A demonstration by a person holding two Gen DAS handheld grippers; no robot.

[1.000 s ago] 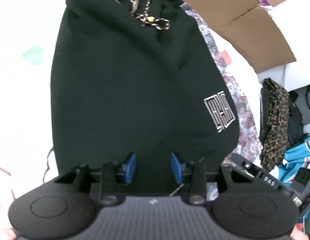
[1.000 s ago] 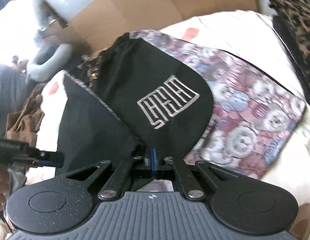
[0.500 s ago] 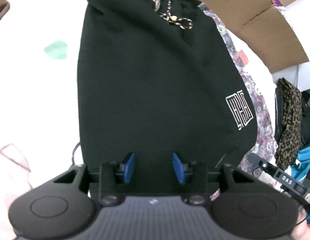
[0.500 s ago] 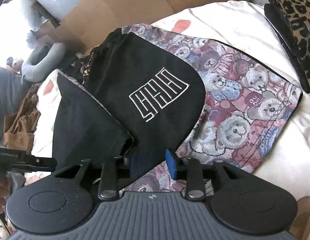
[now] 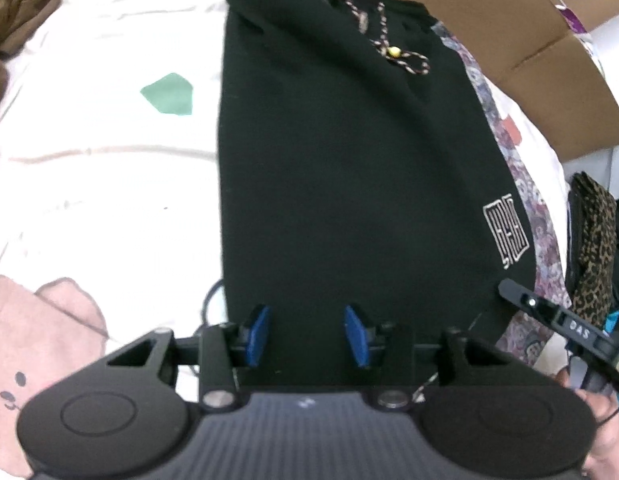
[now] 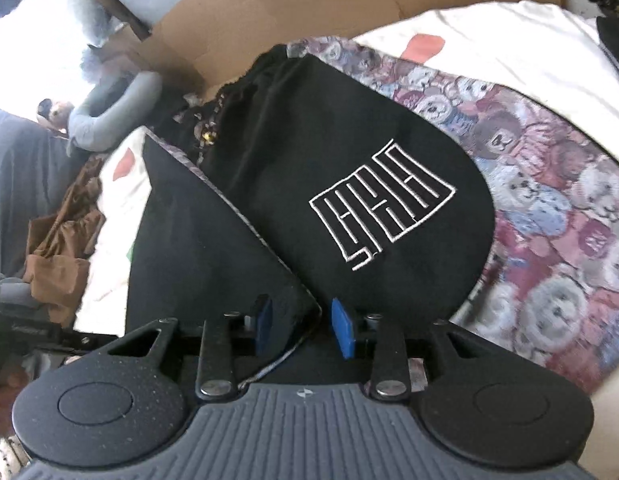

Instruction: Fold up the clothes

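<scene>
Black shorts (image 5: pixel 349 160) lie folded lengthwise on the bed (image 5: pixel 109 180), over a bear-print cloth (image 6: pixel 549 220). Right gripper (image 6: pixel 301 328), clamped on the hem a second ago, is now opened, hem released. Left gripper (image 5: pixel 305 332) is kept open, empty. Fold judged set; a crosswise fold remains.

Bedding: white sheet (image 5: pixel 109 184) with a green patch (image 5: pixel 168 94) and a red patch (image 6: pixel 423 45).
Near left corner: pink fabric with a small bear face (image 5: pixel 25 344).
Backdrop: flattened brown cardboard (image 5: pixel 509 40), also behind the bed (image 6: pixel 309 4).
Right edge: leopard-print fabric (image 5: pixel 595 240).
Left side: crumpled brown cloth (image 6: pixel 65 236); grey neck pillow (image 6: pixel 109 112).
</scene>
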